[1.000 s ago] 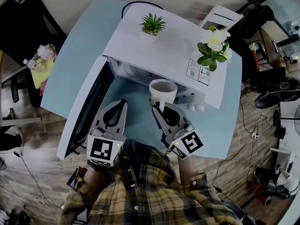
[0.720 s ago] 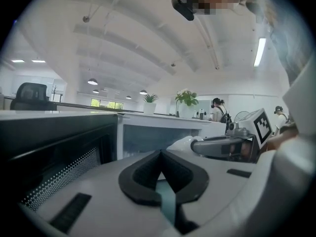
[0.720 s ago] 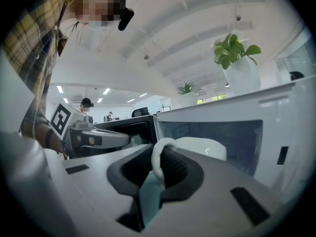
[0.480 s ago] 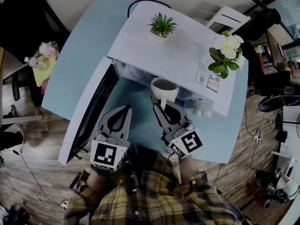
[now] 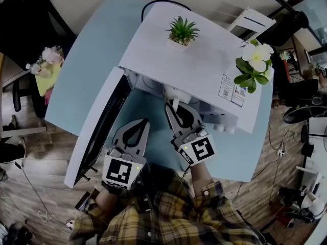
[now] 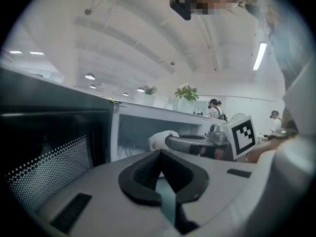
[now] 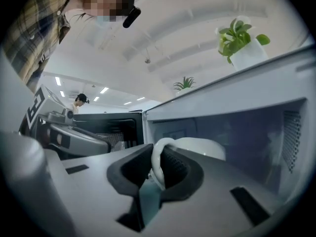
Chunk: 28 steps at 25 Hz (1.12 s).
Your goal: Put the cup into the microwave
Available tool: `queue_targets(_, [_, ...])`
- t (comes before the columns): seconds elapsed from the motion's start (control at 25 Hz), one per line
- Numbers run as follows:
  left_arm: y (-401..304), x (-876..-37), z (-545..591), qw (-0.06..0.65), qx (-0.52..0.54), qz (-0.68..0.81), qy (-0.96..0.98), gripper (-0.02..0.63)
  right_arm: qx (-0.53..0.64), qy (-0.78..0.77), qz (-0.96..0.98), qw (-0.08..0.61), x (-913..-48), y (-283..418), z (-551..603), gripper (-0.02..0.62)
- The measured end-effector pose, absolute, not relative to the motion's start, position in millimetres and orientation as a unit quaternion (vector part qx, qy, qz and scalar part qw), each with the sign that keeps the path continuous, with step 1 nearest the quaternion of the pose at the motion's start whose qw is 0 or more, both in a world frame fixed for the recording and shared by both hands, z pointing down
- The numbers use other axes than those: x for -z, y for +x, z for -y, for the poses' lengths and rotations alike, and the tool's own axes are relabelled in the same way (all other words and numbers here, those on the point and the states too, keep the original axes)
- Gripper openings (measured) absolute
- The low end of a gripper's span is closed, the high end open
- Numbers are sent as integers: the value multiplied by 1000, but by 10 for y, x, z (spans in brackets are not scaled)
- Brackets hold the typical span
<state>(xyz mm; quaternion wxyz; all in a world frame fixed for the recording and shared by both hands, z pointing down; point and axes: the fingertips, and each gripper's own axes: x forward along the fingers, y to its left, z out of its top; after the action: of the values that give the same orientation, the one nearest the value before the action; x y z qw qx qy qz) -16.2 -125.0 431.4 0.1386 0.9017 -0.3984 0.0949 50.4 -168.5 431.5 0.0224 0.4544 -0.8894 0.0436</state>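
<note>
The white cup (image 5: pixel 172 92) is held by its handle in my right gripper (image 5: pixel 172 105), whose jaws are shut on it. From the head view the cup is mostly hidden under the front edge of the white microwave (image 5: pixel 189 60). In the right gripper view the cup (image 7: pixel 197 147) sits at the mouth of the microwave cavity (image 7: pixel 237 127), its handle between the pads of the right gripper (image 7: pixel 157 154). The microwave door (image 5: pixel 99 131) hangs open to the left. My left gripper (image 5: pixel 143 121) is shut and holds nothing, level with the door opening. In the left gripper view, the left gripper (image 6: pixel 160 154) points toward the cup (image 6: pixel 160 138).
A small green succulent (image 5: pixel 183 30) and a white flowering plant (image 5: pixel 254 60) stand on top of the microwave. The light blue table (image 5: pixel 92 60) ends close to my body. A black cable (image 5: pixel 158 4) loops behind the microwave. Chairs stand on the wooden floor at right.
My right gripper has carried the cup forward, and it has gone from fully visible in front of the microwave to mostly under its top edge. The left gripper has sunk slightly.
</note>
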Motion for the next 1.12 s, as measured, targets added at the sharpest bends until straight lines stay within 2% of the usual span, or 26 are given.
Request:
queue_targets(0.8, [-174, -4345, 1370, 140, -88, 407, 898, -3, -8, 472, 881, 29, -4518, 518, 1959, 49])
queue_targets(1.12, [-161, -4329, 1366, 136, -84, 409, 899, -3, -16, 473, 879, 53, -4688, 504, 1888, 40])
